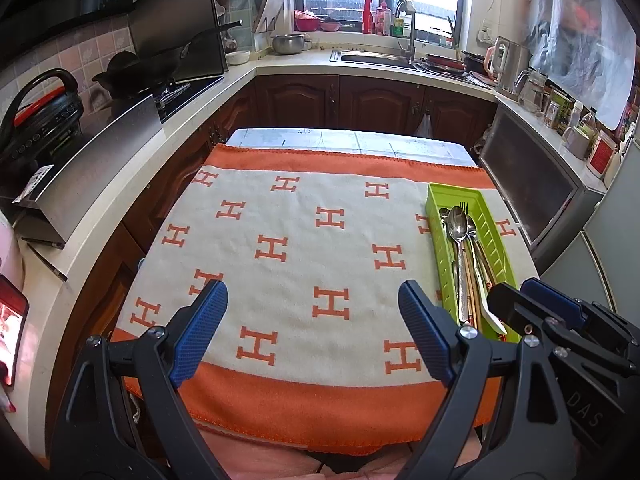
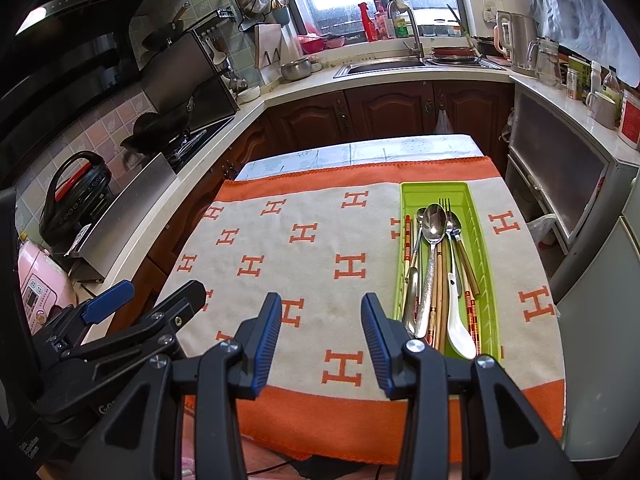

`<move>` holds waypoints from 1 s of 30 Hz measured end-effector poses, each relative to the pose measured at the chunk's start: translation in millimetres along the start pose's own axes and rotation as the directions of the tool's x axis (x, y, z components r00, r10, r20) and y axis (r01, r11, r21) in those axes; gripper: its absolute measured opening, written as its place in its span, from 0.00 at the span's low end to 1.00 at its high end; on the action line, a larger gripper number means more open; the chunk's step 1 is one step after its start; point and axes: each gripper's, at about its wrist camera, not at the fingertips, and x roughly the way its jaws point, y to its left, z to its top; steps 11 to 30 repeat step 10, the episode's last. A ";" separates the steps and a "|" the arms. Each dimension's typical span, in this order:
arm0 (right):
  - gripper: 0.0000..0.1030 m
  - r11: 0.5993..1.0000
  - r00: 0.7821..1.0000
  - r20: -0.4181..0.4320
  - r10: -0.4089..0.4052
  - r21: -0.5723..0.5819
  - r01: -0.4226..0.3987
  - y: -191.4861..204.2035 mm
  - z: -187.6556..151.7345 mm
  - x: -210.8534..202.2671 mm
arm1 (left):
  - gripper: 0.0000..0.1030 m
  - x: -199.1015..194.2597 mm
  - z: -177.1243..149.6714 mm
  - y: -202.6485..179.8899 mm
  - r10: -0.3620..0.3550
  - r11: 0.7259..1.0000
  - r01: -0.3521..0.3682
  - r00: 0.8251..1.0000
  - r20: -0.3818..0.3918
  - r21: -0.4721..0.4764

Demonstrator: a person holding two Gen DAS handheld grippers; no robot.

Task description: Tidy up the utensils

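**Utensils all in the green tray, off to my right**

Utensils (image 2: 434, 276) lie bundled in the green tray (image 2: 476, 216), which sits on the orange-and-cream cloth (image 2: 304, 264) over the table (image 2: 360, 148), toward the cloth's right edge. I take the tray as my landmark. Its long axis runs away from me, from the near orange border toward the far one, and the spoons, the fork (image 2: 445, 205), the white ceramic spoon (image 2: 456, 320) and the chopsticks lie along that same axis, bowls and tines at the far end, handles at the near end.

My right hand-held gripper (image 2: 320, 344) hovers just left of the tray's near end, jaws parted and empty. My left hand-held gripper (image 1: 312, 332) hangs further left of the tray, over bare cloth, jaws spread wider and also empty. The right one is clearly the nearer of the two; in the left wrist view it (image 1: 532, 300) crowds the tray's near corner. I judge that any pick would fall to the right side, reaching slightly rightward and forward for the handle ends, with the jaws closing across the long axis.

As for writing: the cloth repeats a large orange "H" motif. On the right gripper's body I read "DAS" in the left wrist view. Lettering on the left gripper's body is too cut off to read.
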 end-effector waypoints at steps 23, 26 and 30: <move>0.40 1.000 1.000 -0.002 -0.002 0.000 0.002 0.6 -0.1 0.0 | 0.83 3.8 -4.4 1.5 -0.002 1.000 0.002 1.000 -0.002 -0.005; 0.40 1.000 1.000 -0.002 -0.002 0.000 0.002 0.6 -0.1 0.0 | 0.83 3.8 -4.4 1.5 -0.002 1.000 0.002 1.000 -0.002 -0.005; 0.40 1.000 1.000 -0.002 -0.002 0.000 0.002 0.6 -0.1 0.0 | 0.83 3.8 -4.4 1.5 -0.002 1.000 0.002 1.000 -0.002 -0.005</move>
